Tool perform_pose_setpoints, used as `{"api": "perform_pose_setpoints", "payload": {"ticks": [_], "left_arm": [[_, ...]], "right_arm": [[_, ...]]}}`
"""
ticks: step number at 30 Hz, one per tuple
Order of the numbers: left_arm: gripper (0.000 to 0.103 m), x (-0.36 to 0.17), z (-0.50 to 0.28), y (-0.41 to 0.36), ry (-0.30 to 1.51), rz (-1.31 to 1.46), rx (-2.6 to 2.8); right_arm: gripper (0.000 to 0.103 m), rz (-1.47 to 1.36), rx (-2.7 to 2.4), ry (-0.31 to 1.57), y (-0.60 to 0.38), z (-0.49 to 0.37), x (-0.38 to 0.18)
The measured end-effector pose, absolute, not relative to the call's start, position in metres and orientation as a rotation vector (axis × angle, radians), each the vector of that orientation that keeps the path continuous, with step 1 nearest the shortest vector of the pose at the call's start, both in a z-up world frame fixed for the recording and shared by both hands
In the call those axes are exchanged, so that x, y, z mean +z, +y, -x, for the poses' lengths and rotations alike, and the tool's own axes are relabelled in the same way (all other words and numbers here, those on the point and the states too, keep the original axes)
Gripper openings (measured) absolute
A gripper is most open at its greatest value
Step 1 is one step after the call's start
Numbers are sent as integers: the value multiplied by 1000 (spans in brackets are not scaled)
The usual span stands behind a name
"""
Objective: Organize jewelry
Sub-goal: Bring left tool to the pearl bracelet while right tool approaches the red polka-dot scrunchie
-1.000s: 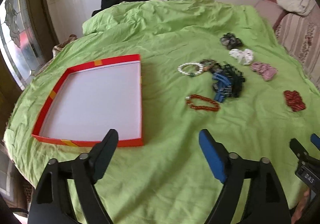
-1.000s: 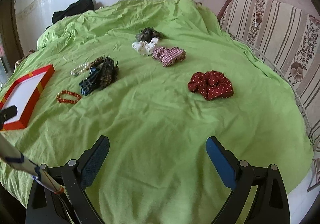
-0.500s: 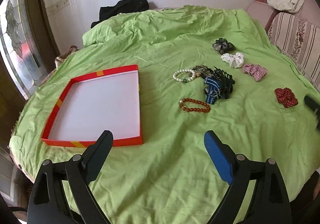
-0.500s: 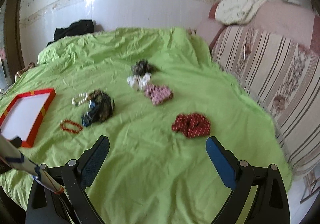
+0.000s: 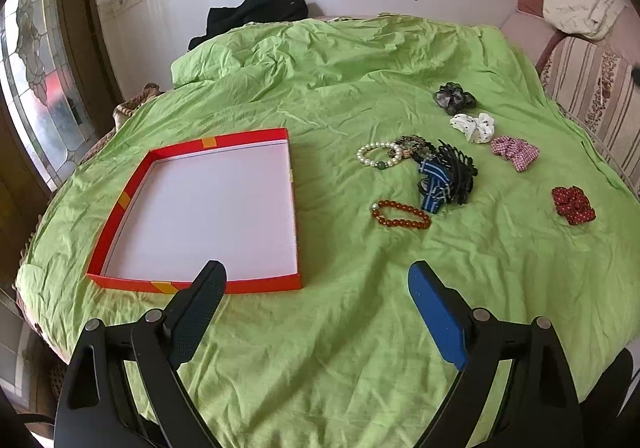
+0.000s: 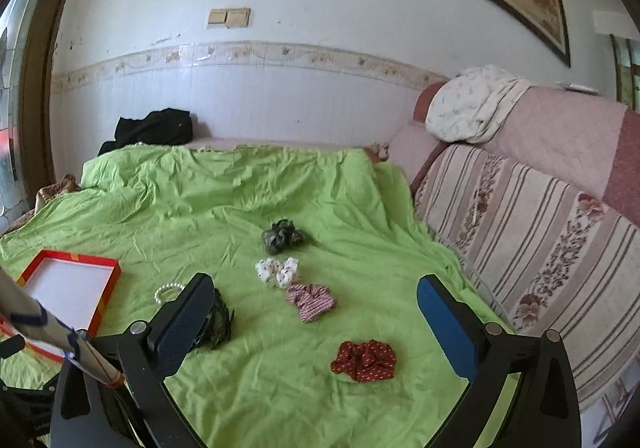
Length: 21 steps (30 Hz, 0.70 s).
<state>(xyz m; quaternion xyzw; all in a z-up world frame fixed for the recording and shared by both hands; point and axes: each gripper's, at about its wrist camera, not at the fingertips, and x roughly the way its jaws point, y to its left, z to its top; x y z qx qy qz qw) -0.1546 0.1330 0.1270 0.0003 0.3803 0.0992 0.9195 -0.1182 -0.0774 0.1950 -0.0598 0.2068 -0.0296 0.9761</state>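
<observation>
Left wrist view, left gripper (image 5: 316,312) fingers wide apart and empty after just opening a little, red tray (image 5: 256,284) at ten o'clock, amber bracelet (image 5: 401,214) and pearl bracelet (image 5: 378,155) at one o'clock on green sheet (image 5: 320,348), right gripper (image 6: 316,328) fingers apart, empty, red scrunchie (image 6: 365,361) between them.

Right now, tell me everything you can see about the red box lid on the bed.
The red box lid is a shallow rectangular tray, apparently cardboard, with low red walls, yellow patches on its rim and a plain white inside. Nothing lies in it. It sits flat, open side up, on the green bedspread, left of the bracelets and hair ties and apart from them. In the left wrist view one left finger overlaps its near wall; contact cannot be judged.
</observation>
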Motion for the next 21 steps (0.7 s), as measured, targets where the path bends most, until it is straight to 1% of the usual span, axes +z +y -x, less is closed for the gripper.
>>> {"api": "perform_pose_setpoints", "payload": {"ticks": [1, 4, 7, 12, 21], "left_arm": [[92, 126, 154, 135, 786, 2, 210], [92, 121, 151, 138, 798, -2, 218], [92, 118, 148, 138, 805, -12, 220], [92, 113, 138, 132, 816, -3, 184], [92, 99, 113, 106, 852, -34, 98]], "right_arm": [[103, 115, -43, 484, -78, 108, 181], [103, 66, -31, 595, -87, 94, 142], [99, 33, -46, 654, -100, 85, 113], [99, 18, -83, 703, -130, 76, 88], [97, -119, -174, 742, -202, 71, 58]]}}
